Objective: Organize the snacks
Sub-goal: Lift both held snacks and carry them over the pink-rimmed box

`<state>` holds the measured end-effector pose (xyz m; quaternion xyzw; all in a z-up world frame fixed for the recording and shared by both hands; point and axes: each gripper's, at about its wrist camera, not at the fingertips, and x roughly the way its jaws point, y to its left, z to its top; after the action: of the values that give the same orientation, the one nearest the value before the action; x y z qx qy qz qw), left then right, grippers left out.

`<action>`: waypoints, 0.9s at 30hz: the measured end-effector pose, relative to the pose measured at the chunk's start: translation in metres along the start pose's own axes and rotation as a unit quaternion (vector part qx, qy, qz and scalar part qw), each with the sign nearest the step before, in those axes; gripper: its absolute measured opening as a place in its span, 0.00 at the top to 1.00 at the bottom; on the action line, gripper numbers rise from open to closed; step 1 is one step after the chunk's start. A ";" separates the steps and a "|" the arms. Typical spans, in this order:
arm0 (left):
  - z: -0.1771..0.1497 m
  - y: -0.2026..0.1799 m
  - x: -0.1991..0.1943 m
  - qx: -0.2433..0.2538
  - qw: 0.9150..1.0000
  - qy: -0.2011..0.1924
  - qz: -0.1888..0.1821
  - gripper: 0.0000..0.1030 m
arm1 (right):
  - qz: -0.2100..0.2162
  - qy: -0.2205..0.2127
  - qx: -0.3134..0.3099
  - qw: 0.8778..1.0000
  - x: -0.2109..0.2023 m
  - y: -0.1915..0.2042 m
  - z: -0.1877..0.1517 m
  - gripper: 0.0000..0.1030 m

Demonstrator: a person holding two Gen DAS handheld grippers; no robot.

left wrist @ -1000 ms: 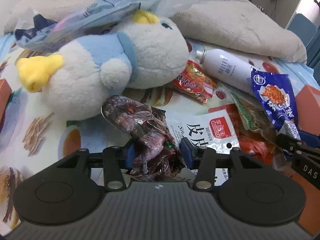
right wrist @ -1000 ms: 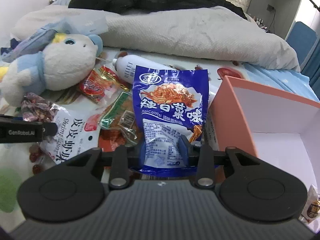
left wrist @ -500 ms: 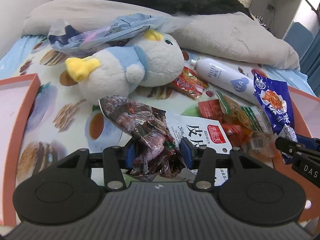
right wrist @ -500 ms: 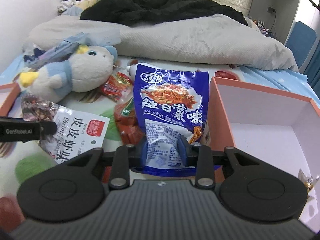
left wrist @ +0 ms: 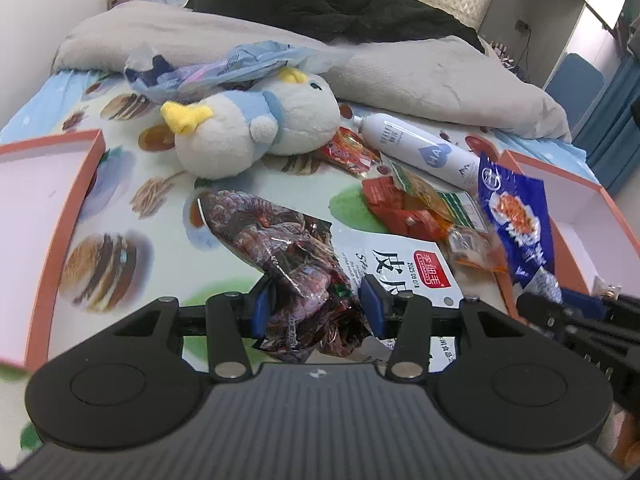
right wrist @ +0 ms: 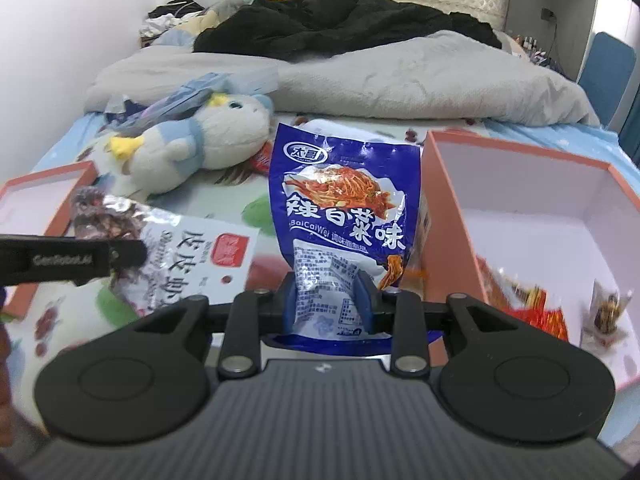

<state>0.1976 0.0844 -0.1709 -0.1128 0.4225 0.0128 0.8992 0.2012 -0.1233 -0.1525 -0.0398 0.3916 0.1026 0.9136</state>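
Right claw [right wrist: 326, 300] clamps the blue noodle packet [right wrist: 344, 208], left claw [left wrist: 316, 306] grips the dark snack bag [left wrist: 280, 248]; swing blue toward 3 o'clock, clearing the pink box [right wrist: 448, 200] wall.

- Left tongs [left wrist: 316, 308]: matte black body with a ribbed grey top, two round discs, silver pivot screws and blue pads.
- Right tongs [right wrist: 327, 300]: the same black build, blue pads and silver screws.
- White lettering marks a black side bar.
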 end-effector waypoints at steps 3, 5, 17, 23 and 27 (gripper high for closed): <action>-0.014 -0.001 -0.011 -0.003 1.000 0.002 0.001 0.49 | 0.001 0.006 0.004 1.000 -0.009 0.000 -0.014 0.68; -0.022 -0.003 -0.016 0.001 1.000 0.004 0.002 0.49 | 0.003 0.008 0.009 1.000 -0.014 0.000 -0.022 0.68; -0.029 -0.007 -0.046 0.000 1.000 0.003 0.004 0.50 | 0.023 -0.005 0.024 0.999 -0.038 -0.002 -0.028 0.68; -0.010 -0.022 -0.058 0.007 1.000 -0.006 -0.018 0.50 | 0.025 -0.030 0.031 0.999 -0.059 -0.012 -0.011 0.68; 0.007 -0.034 -0.065 0.006 0.999 -0.015 -0.040 0.50 | 0.019 -0.050 0.039 0.998 -0.074 -0.024 0.001 0.68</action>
<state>0.1645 0.0573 -0.1104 -0.1239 0.4040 -0.0244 0.9060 0.1575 -0.1582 -0.0986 0.0085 0.3502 0.1064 0.9306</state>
